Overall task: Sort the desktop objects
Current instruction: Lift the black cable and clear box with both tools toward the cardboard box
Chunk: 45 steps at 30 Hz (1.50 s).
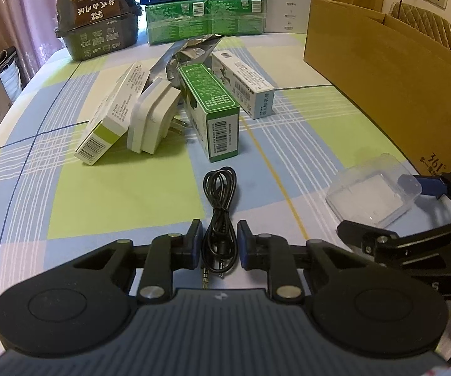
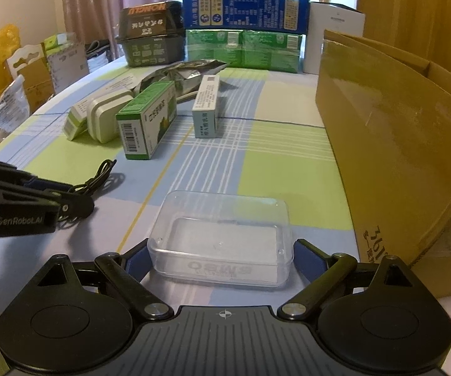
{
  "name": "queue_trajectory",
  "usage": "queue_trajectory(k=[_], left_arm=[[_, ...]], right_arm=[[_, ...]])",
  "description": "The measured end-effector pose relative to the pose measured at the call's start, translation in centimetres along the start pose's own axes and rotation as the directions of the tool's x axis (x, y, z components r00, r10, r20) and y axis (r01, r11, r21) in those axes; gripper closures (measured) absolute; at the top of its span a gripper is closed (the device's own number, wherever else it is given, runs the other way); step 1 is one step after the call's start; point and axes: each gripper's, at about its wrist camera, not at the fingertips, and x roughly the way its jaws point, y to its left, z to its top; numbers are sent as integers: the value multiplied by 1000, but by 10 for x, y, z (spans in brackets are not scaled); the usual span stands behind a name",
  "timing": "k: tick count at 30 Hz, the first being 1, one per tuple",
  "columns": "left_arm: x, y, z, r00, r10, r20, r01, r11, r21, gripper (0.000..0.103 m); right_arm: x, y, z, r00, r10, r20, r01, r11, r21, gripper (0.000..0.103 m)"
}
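A coiled black audio cable [image 1: 220,206] lies on the checked tablecloth. My left gripper [image 1: 220,241] is open, with a blue pad close on each side of the loose coil, which is not squeezed. That gripper [image 2: 69,199] also shows in the right wrist view, with the cable [image 2: 100,175] running out past its tips. A clear plastic box [image 2: 222,238] sits between the fingers of my right gripper [image 2: 220,258], and both pads press against its short ends. In the left wrist view the box [image 1: 372,194] rests low on the cloth, held by the right gripper [image 1: 391,206].
Mid-table lie a green carton [image 1: 209,109], a white and blue carton [image 1: 244,84], a white plug adapter [image 1: 150,116], a white and lime carton [image 1: 112,116] and a foil pouch [image 1: 188,53]. An open cardboard box [image 2: 397,144] stands on the right. Stacked packages [image 1: 203,6] line the far edge.
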Motion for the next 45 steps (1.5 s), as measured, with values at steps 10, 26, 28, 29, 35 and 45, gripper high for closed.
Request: queue_trajectory(k=[10,26,28,29,35,45], left_arm=[[-4,-4,-1,1000,-7,10,7,1000,4,86],[-44,-28,-13,999,-25,29,25,1000,-2,86],[-41,-31,-14,999,-33,6,33,999,8,86],[-40,-33,-15,999,-34,1,34,999,9,86],[-31,-39,-24,1000,-26,-12,27,1000,15,83],[-16,-42,-17,1000,-12,3,11,1000,21,93]], right_arm=[[-8,2,3,1000,-26,1,26,1000,7,19],[-63,6,0,999,-15,31,15,1000,-2,19],[-66,5,-4,1000,-17,25,17,1000,-1,19],[-67,4,-6,1000,-19,20,19,1000,2,19],[-69,-3,-15,1000,-26,3,26,999,22,19],[-52,-11,-15,1000,-25,-15,26,999,46,19]])
